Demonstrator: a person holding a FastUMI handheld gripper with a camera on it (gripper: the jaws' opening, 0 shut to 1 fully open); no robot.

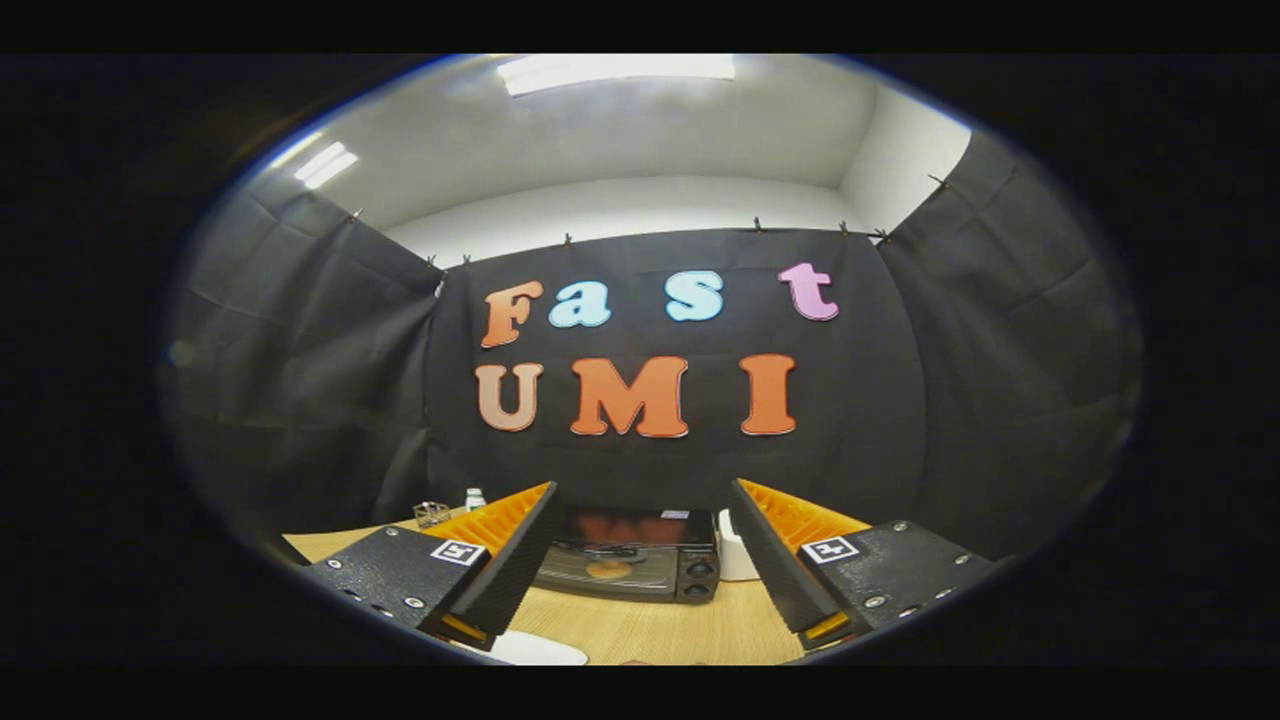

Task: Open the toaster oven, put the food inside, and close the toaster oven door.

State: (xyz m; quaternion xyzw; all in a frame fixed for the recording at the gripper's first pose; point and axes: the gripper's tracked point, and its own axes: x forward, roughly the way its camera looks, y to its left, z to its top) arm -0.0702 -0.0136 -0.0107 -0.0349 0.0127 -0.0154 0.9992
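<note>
Fingers (640, 560) are standing wide apart, holding nothing, facing the closed toaster oven (628, 560) beyond them on the worktop (680, 625); rigid hinged door, likely best hooked at its top edge.

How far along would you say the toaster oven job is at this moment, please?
It looks nearly finished. The toaster oven stands on the wooden table beyond the fingers, its door seemingly shut, with something round and orange, probably the food, showing through the glass. The gripper is open and holds nothing. Little seems left, though whether the door has latched fully is hard to tell.
</note>
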